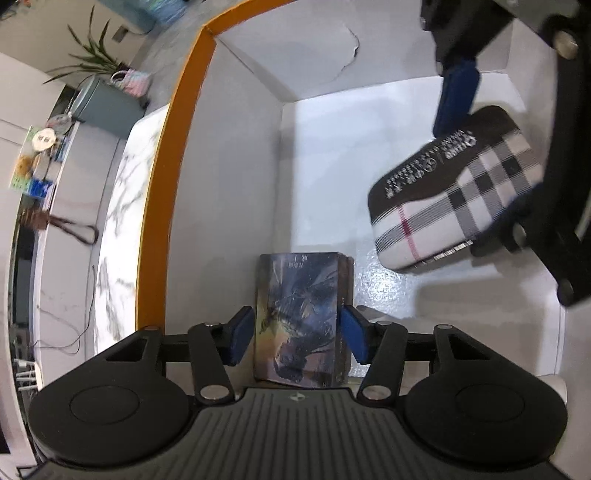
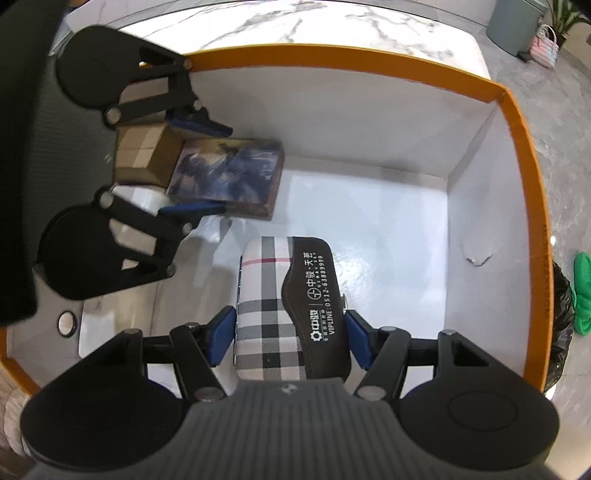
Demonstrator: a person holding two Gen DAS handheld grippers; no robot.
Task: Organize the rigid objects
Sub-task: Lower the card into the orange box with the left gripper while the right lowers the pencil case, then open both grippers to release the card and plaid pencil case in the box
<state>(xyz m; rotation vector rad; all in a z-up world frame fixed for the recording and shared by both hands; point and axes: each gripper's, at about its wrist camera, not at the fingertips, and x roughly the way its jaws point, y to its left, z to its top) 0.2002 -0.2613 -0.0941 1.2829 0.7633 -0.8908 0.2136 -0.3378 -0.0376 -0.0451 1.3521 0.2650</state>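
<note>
Plaid case clamped between the blue pads of right gripper, jaws closed on its long sides, held over the white floor of the orange-rimmed box, centre-right. Dark illustrated box sits between the pads of left gripper; jaws narrowed around it, pads at its sides, contact can't be confirmed. It lies on the floor by the left wall. Brown carton just beside it, farther left. Marble tabletop beyond the far wall.
</note>
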